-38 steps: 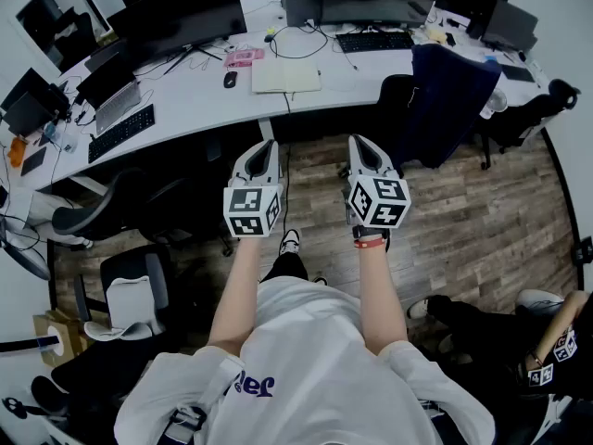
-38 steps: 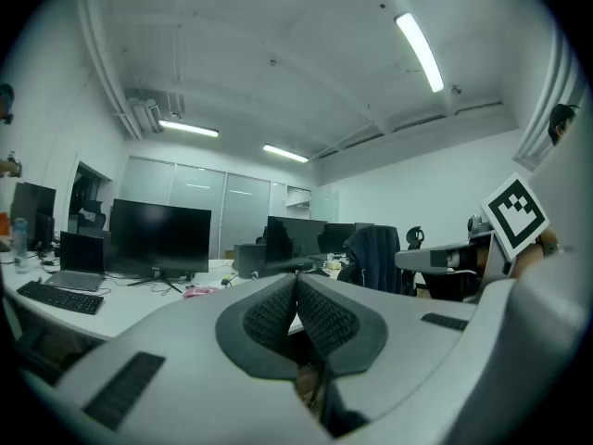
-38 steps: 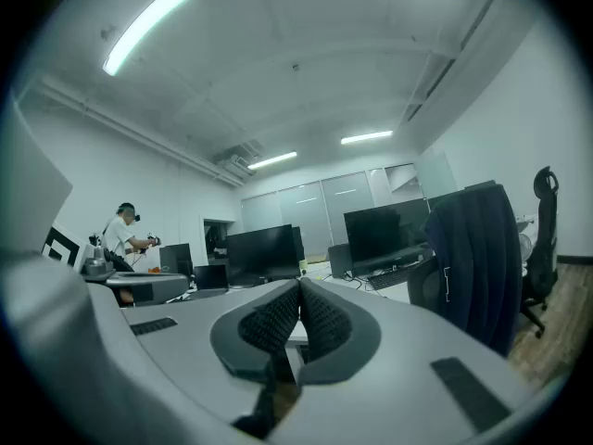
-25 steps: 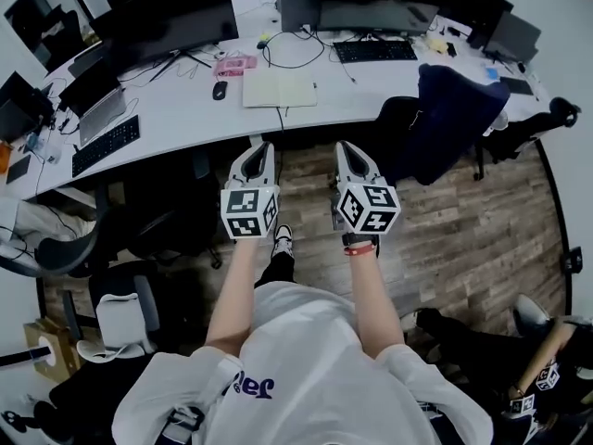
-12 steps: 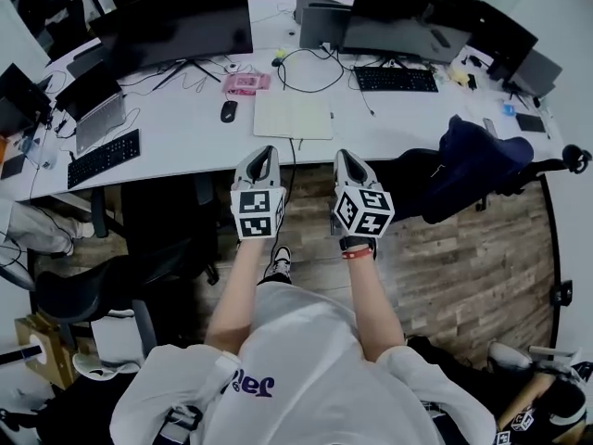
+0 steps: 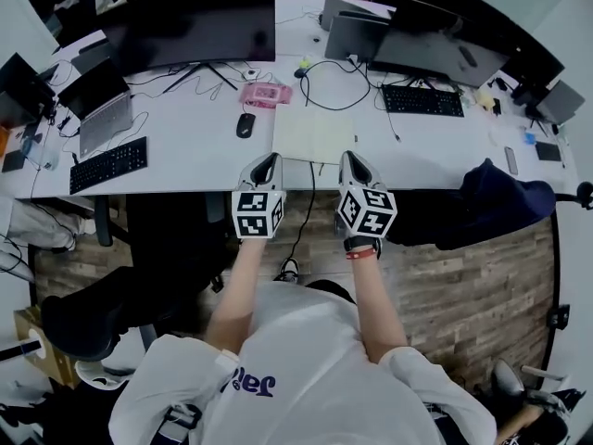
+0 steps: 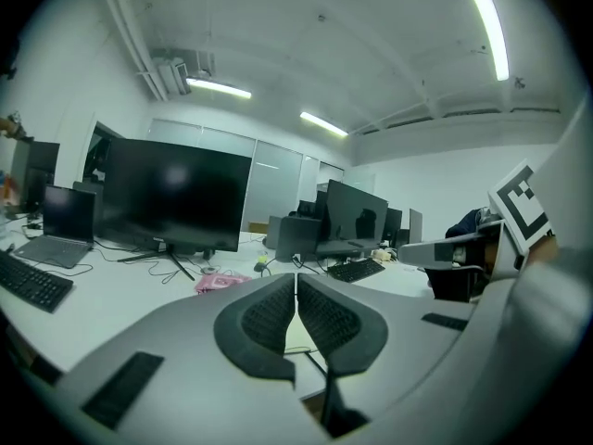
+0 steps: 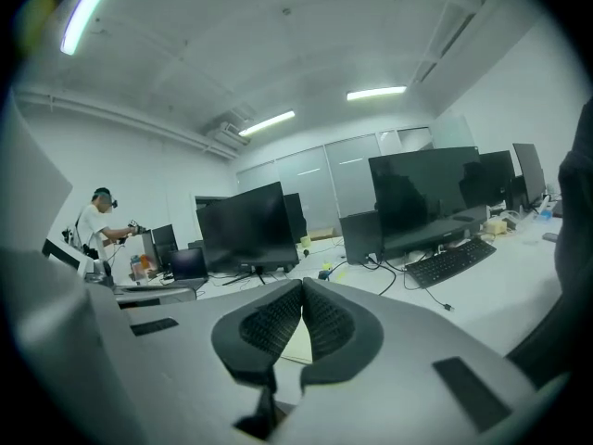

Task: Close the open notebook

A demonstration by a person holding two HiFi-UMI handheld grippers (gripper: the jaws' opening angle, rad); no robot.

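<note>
The open notebook (image 6: 313,134) lies flat with pale blank pages on the white desk (image 6: 204,160), near its front edge. My left gripper (image 6: 266,160) and right gripper (image 6: 352,158) hover side by side at the desk's front edge, just short of the notebook and pointing toward it. In the left gripper view the left gripper (image 7: 296,290) has its pads pressed together with nothing between them, and a strip of the notebook (image 7: 298,339) shows past them. The right gripper (image 8: 302,297) is likewise shut and empty, with the notebook (image 8: 298,343) beyond its tips.
Behind the notebook are a pink object (image 6: 266,94), a black mouse (image 6: 245,124), cables, large monitors (image 6: 190,28) and keyboards (image 6: 422,100). A laptop (image 6: 97,109) and another keyboard (image 6: 108,164) sit to the left. A chair draped with a dark jacket (image 6: 500,207) stands at the right.
Both grippers have moved forward from over the wooden floor to the desk's front edge, staying shut and side by side. The desk and notebook now sit much closer.
</note>
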